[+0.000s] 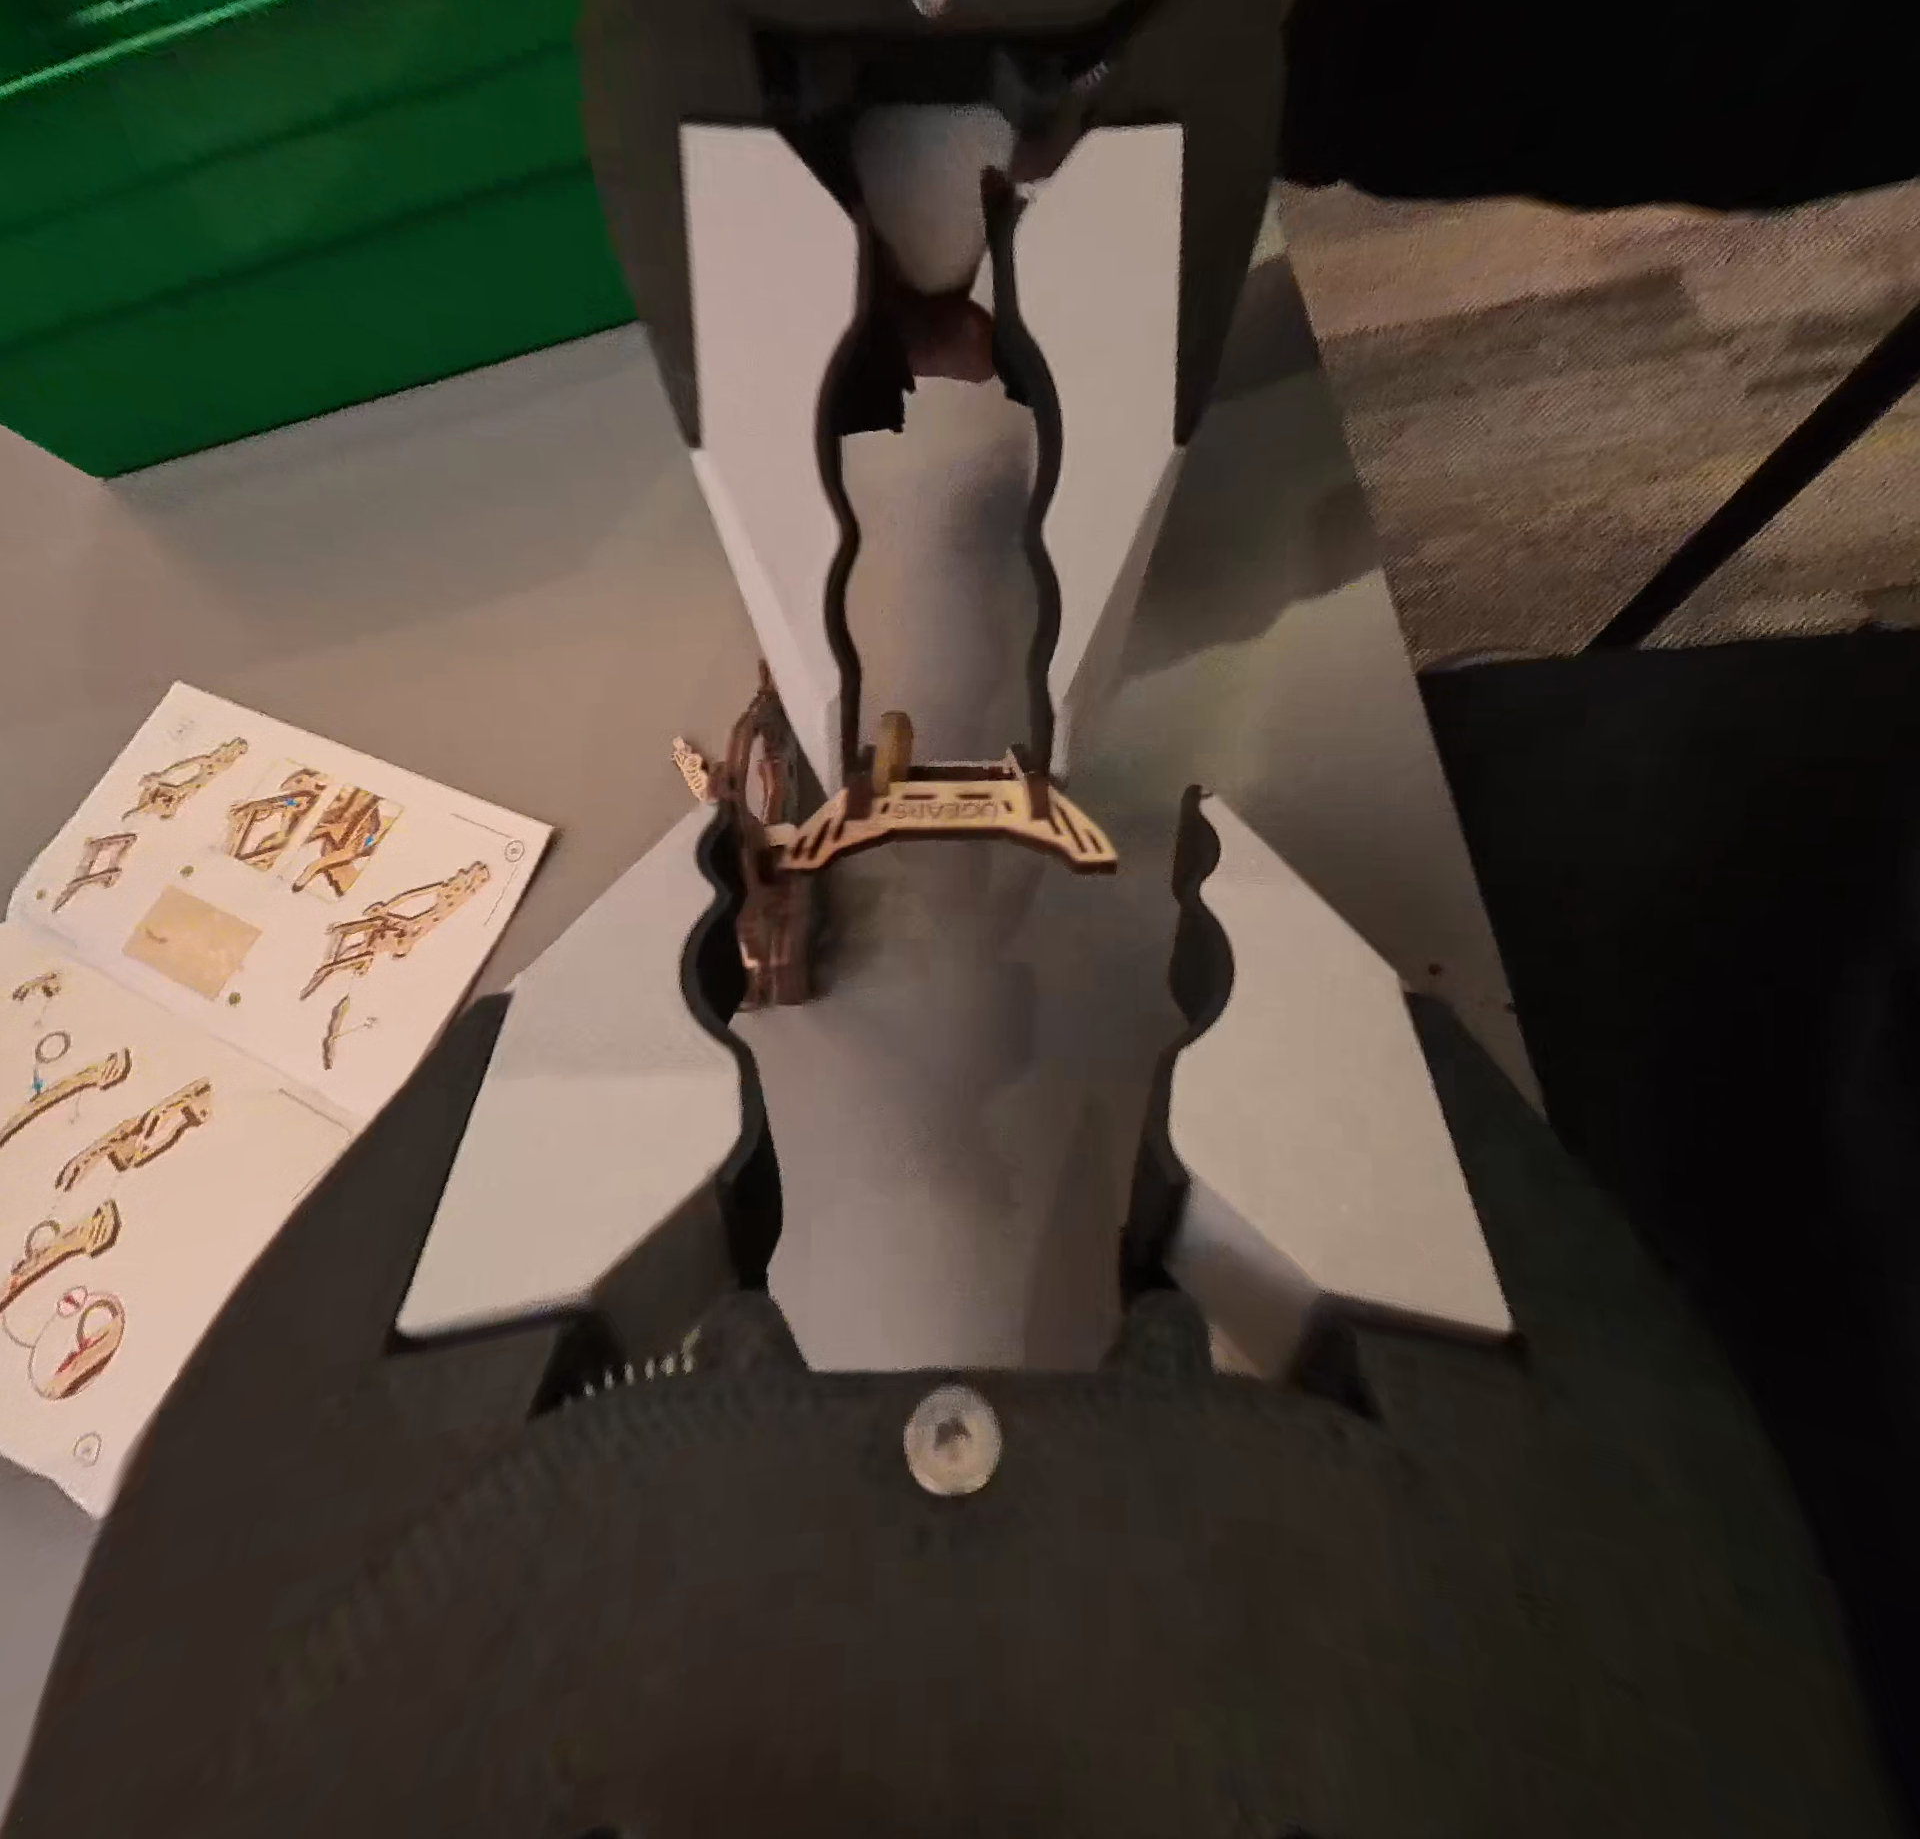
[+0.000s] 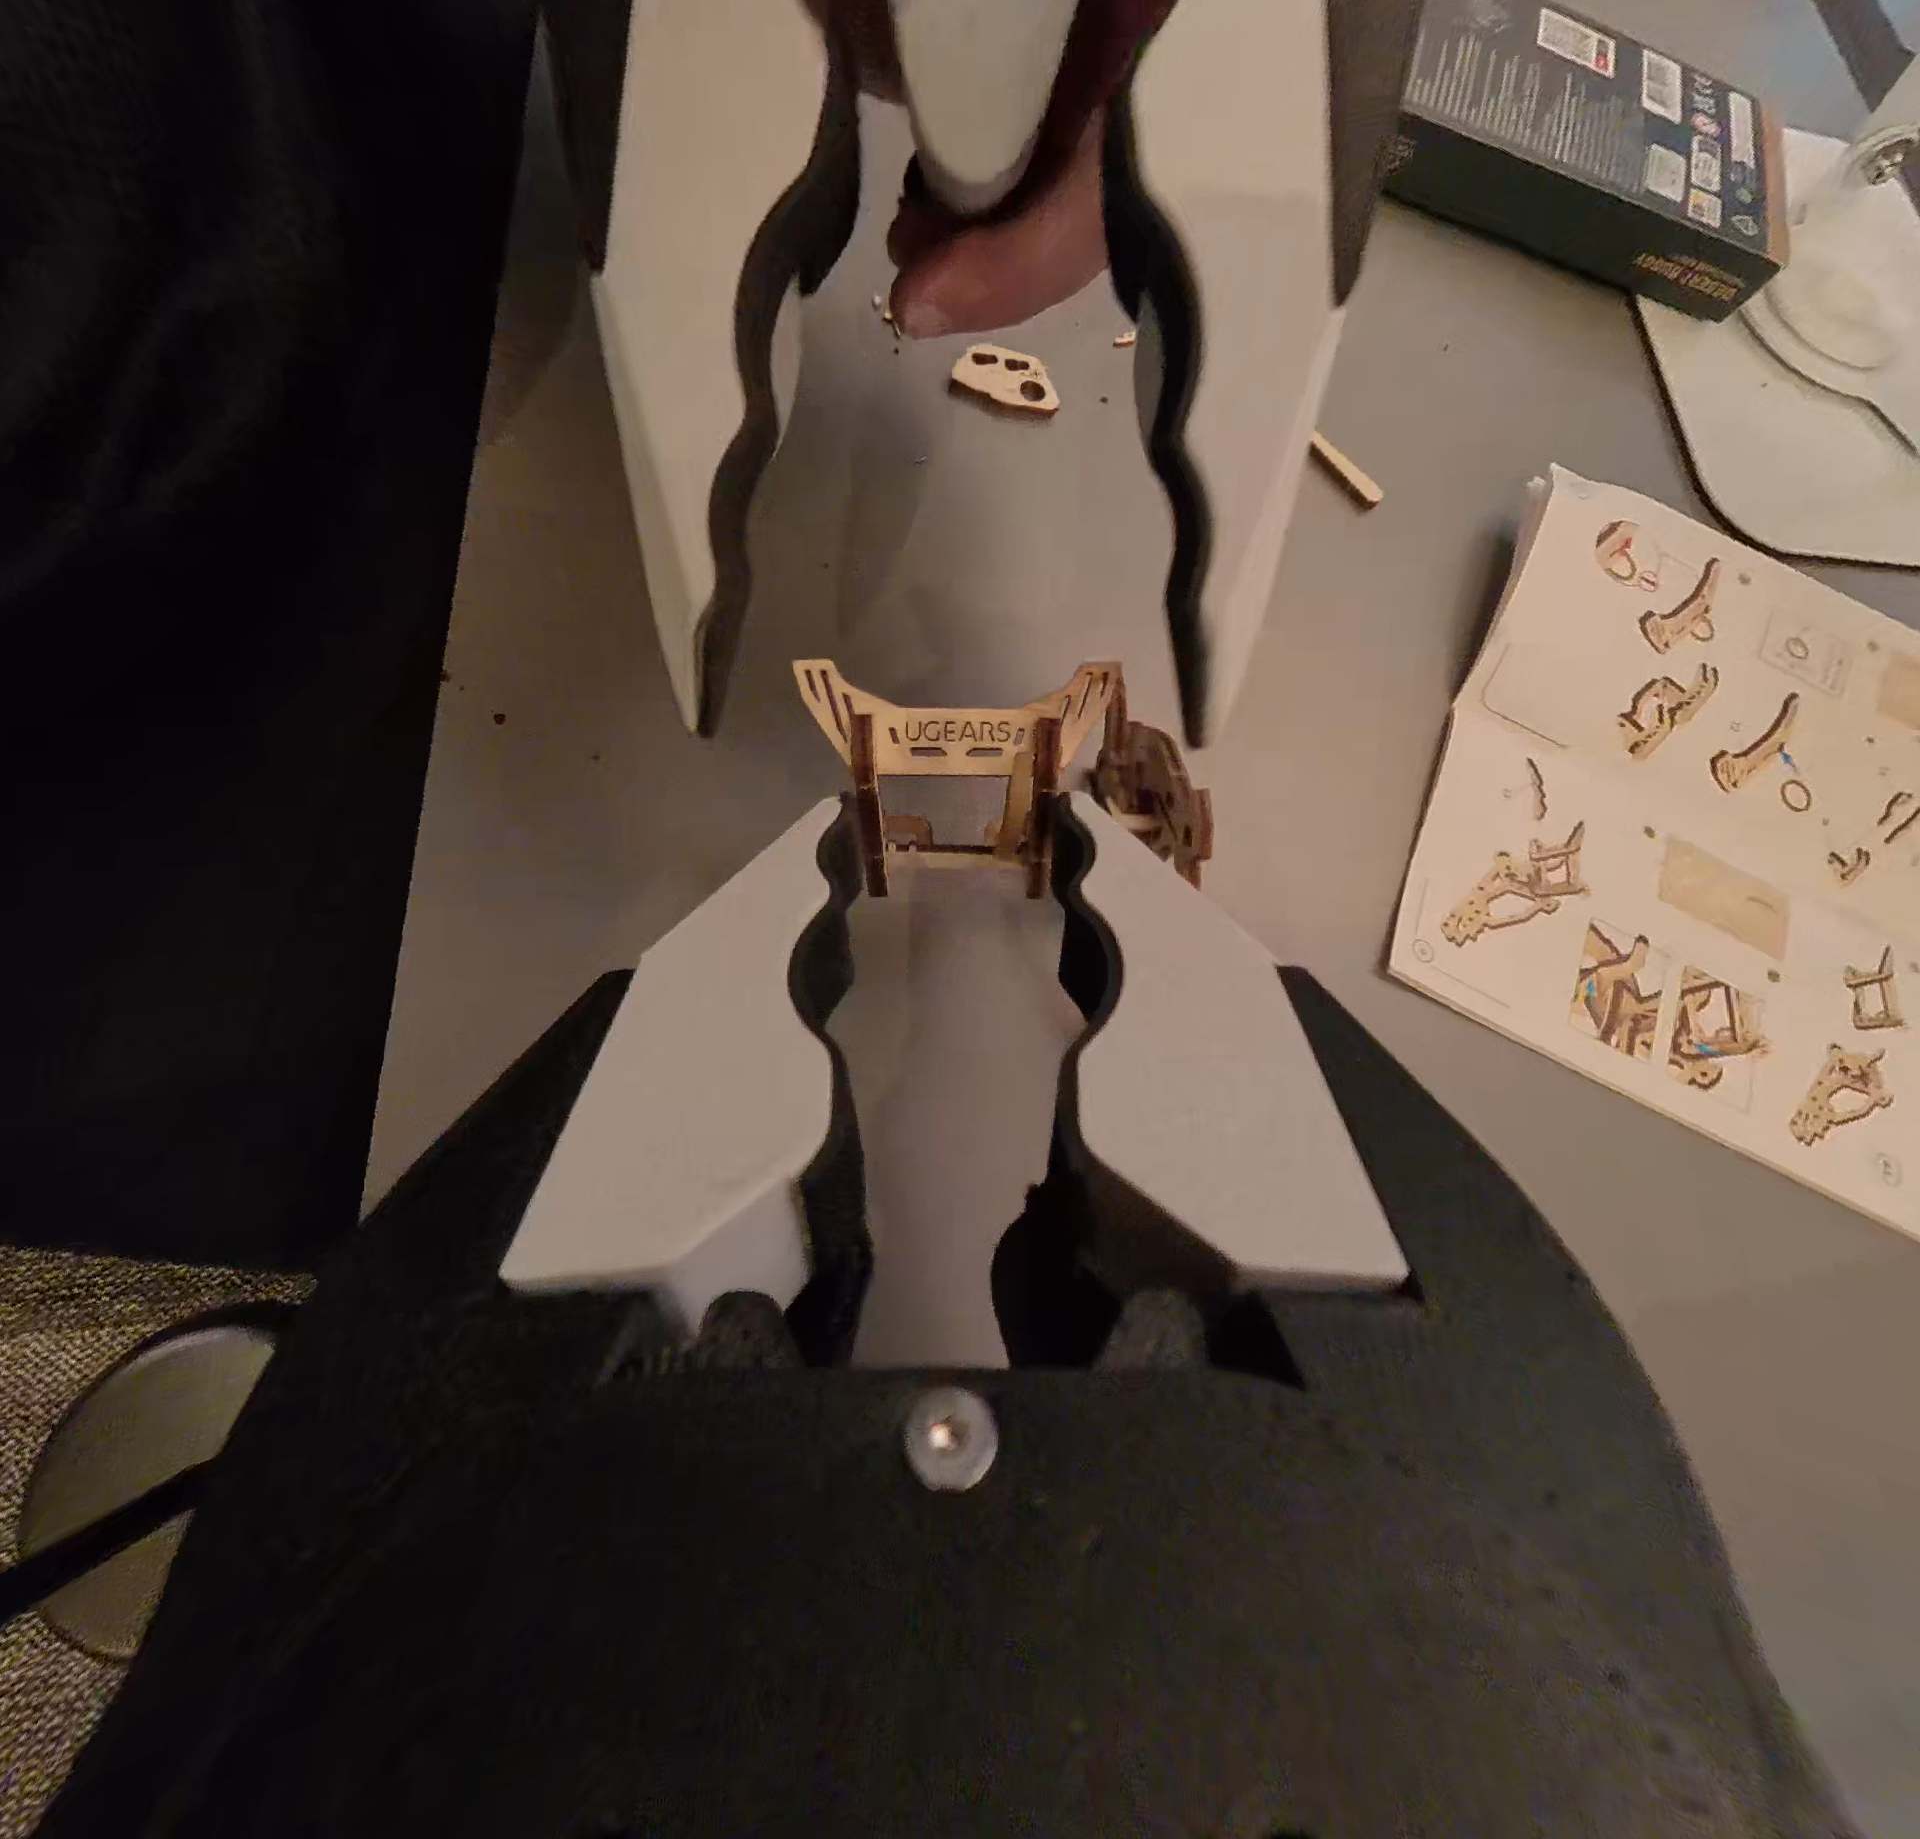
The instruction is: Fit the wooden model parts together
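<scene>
Right gripper [image 2: 961,833] seen clamped on one wooden frame [image 2: 951,781], held off grey table [image 2: 582,802] between both tools. One darker wooden subassembly [image 2: 1153,802] attached at frame's side, seemingly against one left finger; contact blurred. Left gripper [image 1: 961,833] seen with fingers wide apart, frame's curved plate between tips. Two grippers counted, tip to tip. One instruction booklet [image 2: 1683,854] laid open beside them. Farther: one loose wooden piece [image 2: 1008,376], one wooden stick [image 2: 1345,470], one dark box [image 2: 1590,127]. One green crate [image 1: 291,179] at table's far edge.
</scene>
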`<state>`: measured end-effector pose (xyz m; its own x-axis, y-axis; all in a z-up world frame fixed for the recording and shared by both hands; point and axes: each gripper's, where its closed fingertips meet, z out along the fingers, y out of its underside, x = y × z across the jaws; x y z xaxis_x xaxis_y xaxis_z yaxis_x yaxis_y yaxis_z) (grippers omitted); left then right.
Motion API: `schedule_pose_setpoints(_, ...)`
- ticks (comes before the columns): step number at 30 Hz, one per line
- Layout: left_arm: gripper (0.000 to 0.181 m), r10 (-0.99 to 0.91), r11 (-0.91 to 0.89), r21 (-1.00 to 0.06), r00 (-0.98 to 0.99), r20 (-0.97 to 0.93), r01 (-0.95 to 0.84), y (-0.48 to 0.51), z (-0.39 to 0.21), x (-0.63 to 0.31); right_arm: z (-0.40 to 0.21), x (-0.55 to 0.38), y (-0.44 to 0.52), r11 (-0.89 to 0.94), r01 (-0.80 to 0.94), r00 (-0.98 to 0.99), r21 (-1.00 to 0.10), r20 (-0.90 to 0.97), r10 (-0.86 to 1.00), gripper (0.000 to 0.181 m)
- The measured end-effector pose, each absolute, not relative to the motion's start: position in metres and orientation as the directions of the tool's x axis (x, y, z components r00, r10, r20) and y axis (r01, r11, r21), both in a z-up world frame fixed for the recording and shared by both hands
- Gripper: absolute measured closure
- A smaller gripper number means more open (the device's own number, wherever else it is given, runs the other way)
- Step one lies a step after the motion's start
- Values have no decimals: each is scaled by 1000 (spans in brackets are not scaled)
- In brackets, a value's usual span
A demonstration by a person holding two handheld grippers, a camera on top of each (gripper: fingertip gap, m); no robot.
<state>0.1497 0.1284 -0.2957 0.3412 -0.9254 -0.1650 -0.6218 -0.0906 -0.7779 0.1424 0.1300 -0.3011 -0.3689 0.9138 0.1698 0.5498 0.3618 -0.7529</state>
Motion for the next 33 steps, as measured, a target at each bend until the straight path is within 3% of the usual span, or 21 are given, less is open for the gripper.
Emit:
schedule_pose_setpoints(5, 114, -905, -65, -719, 345, -250, -692, 131, -307, 147, -302, 140, 126, 349, 539, -378, -767, 150, 913, 148)
schedule_pose_setpoints(12, 115, -903, -91, -730, 366, -227, -677, 133, -303, 145, -293, 139, 130, 282, 501, -352, -818, 105, 930, 142)
schedule_pose_setpoints(19, 115, -901, -107, -738, 379, -212, -667, 135, -295, 139, -278, 149, 146, 223, 441, -304, -869, 88, 948, 119)
schedule_pose_setpoints(26, 115, -891, -126, -753, 407, -201, -646, 140, -294, 135, -304, 140, 159, 188, 530, -304, -827, 22, 952, 86)
schedule_pose_setpoints(33, 115, -899, -118, -689, 371, -232, -716, 143, -299, 130, -319, 132, 154, 217, 550, -354, -806, 9, 935, 90)
